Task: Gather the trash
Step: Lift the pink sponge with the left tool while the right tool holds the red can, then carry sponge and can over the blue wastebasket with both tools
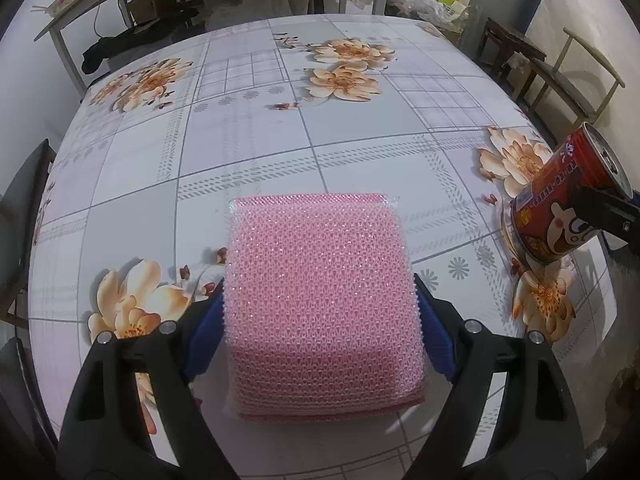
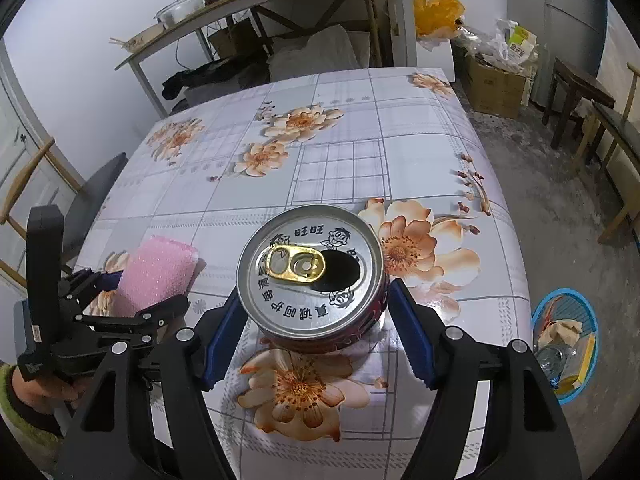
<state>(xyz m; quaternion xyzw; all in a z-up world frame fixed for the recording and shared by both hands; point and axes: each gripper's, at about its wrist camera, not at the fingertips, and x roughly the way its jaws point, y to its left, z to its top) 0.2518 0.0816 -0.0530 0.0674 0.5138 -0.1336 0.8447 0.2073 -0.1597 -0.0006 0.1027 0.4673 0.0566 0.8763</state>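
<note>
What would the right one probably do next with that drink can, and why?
Probably close the right hand-held gripper on the can. The opened can stands upright on the table between its blue pads, with gaps showing on both sides, so it isn't held yet. A blue basket with trash sits on the floor to the right, a likely destination.

Between the left gripper's blue ribbed pads sits a pink scouring sponge of coarse, glinting mesh. Between the right gripper's pads stands a drink can with a brushed metal lid, a shiny gold pull tab and a glossy red printed wall. Under both lies a smooth, faintly shiny flowered plastic tablecloth.
</note>
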